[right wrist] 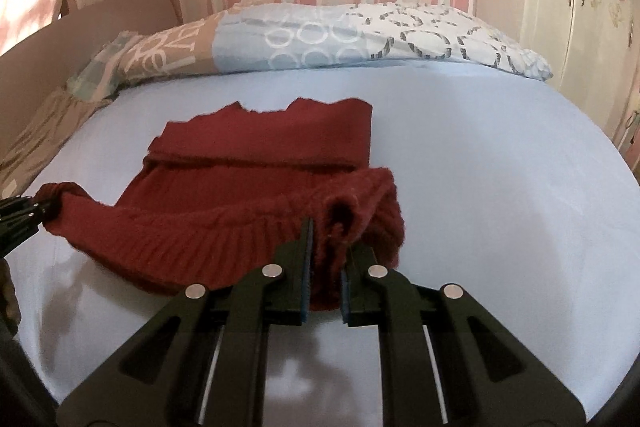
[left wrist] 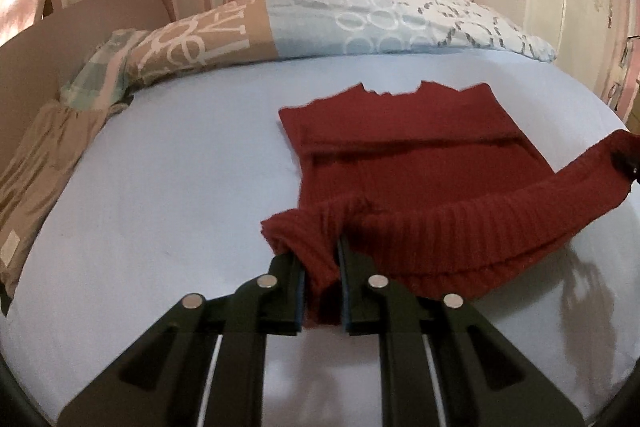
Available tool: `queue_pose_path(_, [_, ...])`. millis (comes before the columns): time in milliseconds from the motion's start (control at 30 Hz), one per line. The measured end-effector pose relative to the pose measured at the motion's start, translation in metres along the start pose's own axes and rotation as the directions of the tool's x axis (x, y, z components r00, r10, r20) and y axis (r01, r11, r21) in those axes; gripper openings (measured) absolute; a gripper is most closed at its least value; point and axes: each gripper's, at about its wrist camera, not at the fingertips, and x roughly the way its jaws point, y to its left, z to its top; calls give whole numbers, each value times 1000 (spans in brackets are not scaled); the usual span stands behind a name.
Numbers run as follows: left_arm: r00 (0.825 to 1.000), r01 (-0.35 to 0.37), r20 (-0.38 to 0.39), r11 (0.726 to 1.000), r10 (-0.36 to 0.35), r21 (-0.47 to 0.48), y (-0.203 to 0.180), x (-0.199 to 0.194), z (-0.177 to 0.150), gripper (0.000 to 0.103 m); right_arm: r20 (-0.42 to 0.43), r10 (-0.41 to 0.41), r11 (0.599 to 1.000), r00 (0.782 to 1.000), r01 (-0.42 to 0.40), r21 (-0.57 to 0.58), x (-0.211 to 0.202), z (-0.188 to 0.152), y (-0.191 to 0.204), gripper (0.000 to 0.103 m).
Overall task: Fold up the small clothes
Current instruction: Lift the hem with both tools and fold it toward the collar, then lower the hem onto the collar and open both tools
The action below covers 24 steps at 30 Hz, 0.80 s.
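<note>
Sweater [left wrist: 400, 155] hem in both tools [left wrist: 320, 251]

Large white letters on the tan band of the folded duvet [left wrist: 192, 39] appear to spell "love"; no other text is readable.

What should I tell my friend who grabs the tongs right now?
Left tongs: shut on the near left corner of the red sweater.
Right tongs: shut on its near right corner.
The ribbed hem hangs lifted between them; the far part lies flat on the blue bed sheet, sleeves already folded in.
Left to do: carry the hem toward the neckline, lay it down, let go.
</note>
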Motion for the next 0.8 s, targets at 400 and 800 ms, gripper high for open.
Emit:
queue_pose_path(400, [998,-2,56,1000,4,-24,13,85,81,13,60,4,999,998,-7,50,90,70,-10,11])
queue_pose_path(800, [997,-20,78,999,18,28,10,177,169,13,47,-48,994,998,43,101,176,127,-23,11])
